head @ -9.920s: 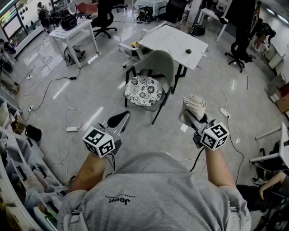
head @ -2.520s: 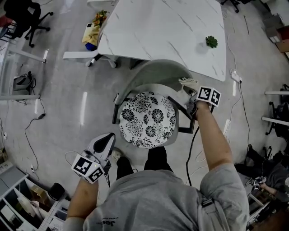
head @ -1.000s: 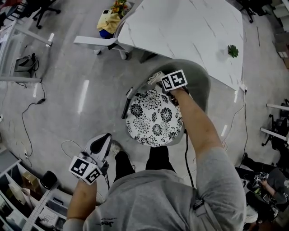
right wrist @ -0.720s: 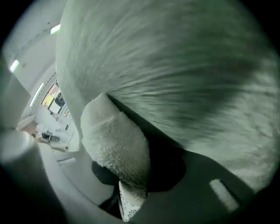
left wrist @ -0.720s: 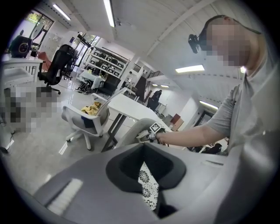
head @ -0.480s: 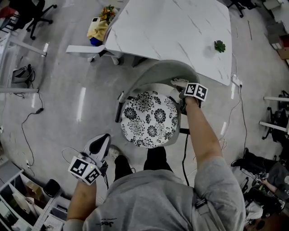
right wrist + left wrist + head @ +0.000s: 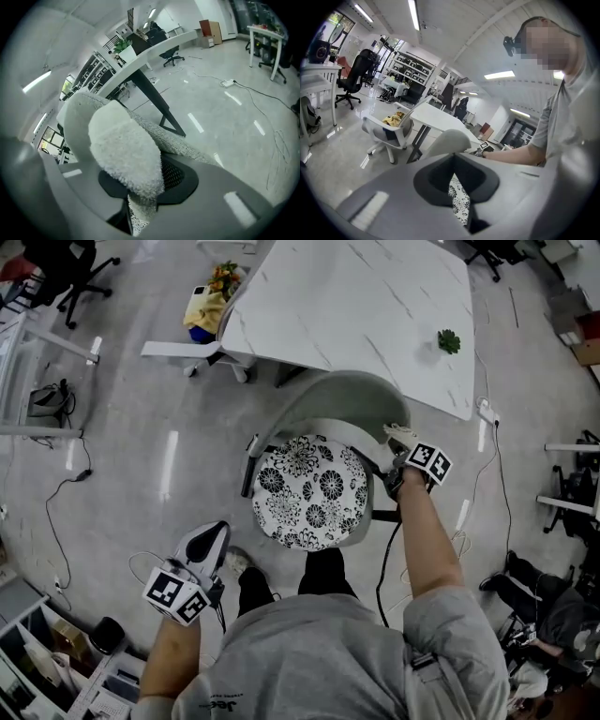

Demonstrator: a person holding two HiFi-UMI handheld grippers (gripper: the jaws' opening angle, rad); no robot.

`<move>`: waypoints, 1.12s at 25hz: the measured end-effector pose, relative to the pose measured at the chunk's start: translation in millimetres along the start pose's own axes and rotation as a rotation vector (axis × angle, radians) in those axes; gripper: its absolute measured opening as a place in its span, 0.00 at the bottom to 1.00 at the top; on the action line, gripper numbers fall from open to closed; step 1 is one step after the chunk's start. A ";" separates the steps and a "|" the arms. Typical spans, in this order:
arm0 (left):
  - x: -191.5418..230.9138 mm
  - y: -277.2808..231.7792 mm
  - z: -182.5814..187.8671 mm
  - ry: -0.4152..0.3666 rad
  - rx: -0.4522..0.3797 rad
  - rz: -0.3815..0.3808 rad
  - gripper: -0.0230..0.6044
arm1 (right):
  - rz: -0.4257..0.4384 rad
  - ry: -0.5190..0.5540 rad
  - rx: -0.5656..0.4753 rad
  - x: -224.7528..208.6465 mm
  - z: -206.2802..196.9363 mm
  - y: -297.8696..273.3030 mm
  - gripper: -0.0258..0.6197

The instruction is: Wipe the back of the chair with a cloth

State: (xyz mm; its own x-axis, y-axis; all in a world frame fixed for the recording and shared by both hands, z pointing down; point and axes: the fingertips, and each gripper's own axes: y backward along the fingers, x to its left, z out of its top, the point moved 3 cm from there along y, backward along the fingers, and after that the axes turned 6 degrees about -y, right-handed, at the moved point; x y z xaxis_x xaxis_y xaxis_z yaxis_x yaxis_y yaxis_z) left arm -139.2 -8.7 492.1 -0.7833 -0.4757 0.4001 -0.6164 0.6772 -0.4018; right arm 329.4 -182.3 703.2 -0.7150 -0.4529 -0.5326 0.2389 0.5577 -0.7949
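Standing behind everything is the marble-topped table [image 7: 356,306], with the chair [image 7: 347,395] pushed up against its near edge. The chair's grey curved back is a stiff shell that looks unlikely to give under pressure. The light frame might shift on the smooth floor if pushed hard, so steady, moderate strokes seem wise. Its floral seat cushion [image 7: 309,491] lies in front of the back.

The cloth [image 7: 401,439] sits at the right end of the chair back, touching its upper edge. It is a soft, nubbly, light wad that should bend to the curve. It could slip loose if pinched only by a fringe, so a bunched fold is the best place to grip it. The right gripper [image 7: 401,457] is clenched on just such a bundle [image 7: 126,154], which bulges beyond the jaws.

The left gripper [image 7: 208,538] hangs low over the floor to the chair's left. Its jaws are closed on nothing.

No container takes part. The shelf bins [image 7: 37,676] at the lower left corner are too small to read.
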 end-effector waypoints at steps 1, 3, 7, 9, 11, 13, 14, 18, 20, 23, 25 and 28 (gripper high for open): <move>1.3 2.3 -1.1 0.004 -0.005 0.004 0.13 | 0.000 0.017 0.004 1.1 -0.4 0.3 0.19; 3.8 6.2 -3.1 0.015 -0.012 0.014 0.13 | 0.011 0.106 0.035 11.2 -6.7 -3.5 0.19; 7.7 9.0 -7.8 0.035 -0.009 0.029 0.13 | 0.105 0.439 0.195 64.7 -52.0 -30.0 0.19; 9.5 8.8 -11.6 0.042 -0.007 0.031 0.13 | 0.162 0.644 0.290 98.4 -83.8 -48.7 0.19; 11.8 9.7 -14.9 0.046 -0.004 0.035 0.13 | 0.211 0.853 0.387 129.4 -117.3 -68.6 0.19; 15.8 12.2 -18.1 0.051 -0.001 0.044 0.13 | 0.240 1.054 0.475 154.7 -148.3 -87.1 0.19; 18.6 14.1 -19.9 0.055 0.001 0.050 0.13 | 0.246 1.151 0.513 165.1 -161.9 -95.1 0.19; 30.5 21.5 -27.1 0.071 0.005 0.079 0.13 | 0.256 1.447 0.627 192.8 -201.0 -120.8 0.19; 33.8 24.5 -30.2 0.076 0.008 0.086 0.13 | 0.251 1.509 0.658 199.3 -210.3 -130.6 0.19; 37.4 27.6 -33.0 0.081 0.013 0.089 0.13 | 0.232 1.410 0.656 205.8 -206.5 -142.4 0.19; 40.7 29.4 -32.0 0.083 0.014 0.093 0.13 | 0.218 1.266 0.625 208.2 -194.2 -150.8 0.19; 44.0 29.9 -29.0 0.084 0.011 0.099 0.13 | 0.185 1.117 0.579 203.2 -175.7 -157.3 0.19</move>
State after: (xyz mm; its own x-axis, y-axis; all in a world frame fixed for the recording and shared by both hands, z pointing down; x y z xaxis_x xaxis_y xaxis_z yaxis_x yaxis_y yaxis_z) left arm -189.8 6.9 521.5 -0.8311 -0.3584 0.4252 -0.5379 0.7119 -0.4515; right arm 31.1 -239.8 771.1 -0.7354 0.5868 -0.3390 0.4428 0.0375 -0.8958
